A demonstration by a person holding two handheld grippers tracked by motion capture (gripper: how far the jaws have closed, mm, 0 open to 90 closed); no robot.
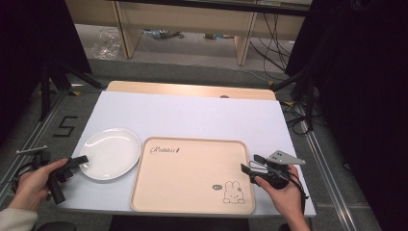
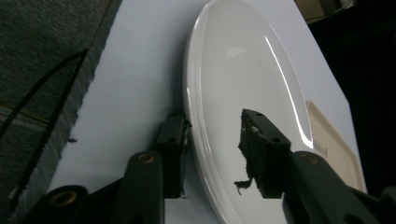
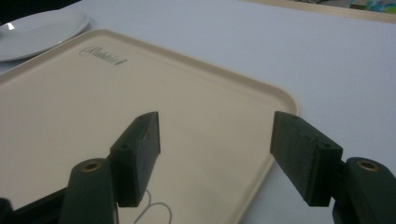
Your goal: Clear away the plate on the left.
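The white plate [image 1: 109,154] lies on the pale surface [image 1: 192,115], just left of the beige tray [image 1: 192,175] with the rabbit print. The left gripper [image 2: 212,149] straddles the plate's near rim, one of its fingers [image 2: 259,149] above the dish and one outside it, not visibly clamped. The right gripper [image 3: 215,154] hovers with fingers spread wide over the tray's right edge, grasping nothing
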